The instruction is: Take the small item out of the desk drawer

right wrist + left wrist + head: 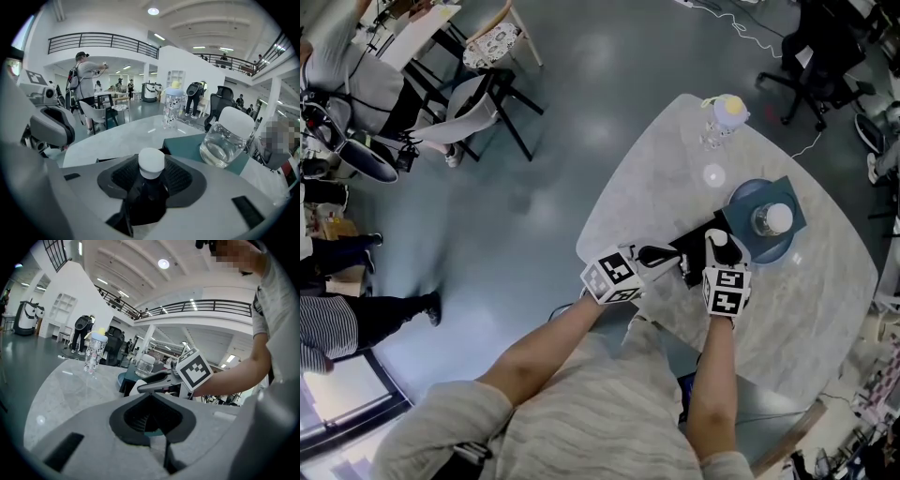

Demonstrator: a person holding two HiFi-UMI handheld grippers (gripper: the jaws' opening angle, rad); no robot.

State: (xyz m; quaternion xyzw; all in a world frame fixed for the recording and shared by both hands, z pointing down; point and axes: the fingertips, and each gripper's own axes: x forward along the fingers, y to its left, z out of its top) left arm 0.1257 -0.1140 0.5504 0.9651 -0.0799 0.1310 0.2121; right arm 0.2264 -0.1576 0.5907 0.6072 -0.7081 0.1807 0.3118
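Observation:
A small black item with a round white cap (151,162) is pinched between the jaws of my right gripper (151,180). In the head view the item (719,238) and right gripper (719,247) hover over the dark teal desk drawer unit (696,244) on the marble table (656,187). My left gripper (675,260) reaches in from the left to the unit's near side. In the left gripper view its jaws (151,425) are closed, with a teal sliver of the drawer showing between them. The drawer's inside is hidden.
A glass jar with a white lid (772,219) stands on a blue plate (748,199) atop the unit. A patterned bottle with a yellow cap (727,114) stands at the far table edge. Chairs (473,98) and people are on the floor to the left.

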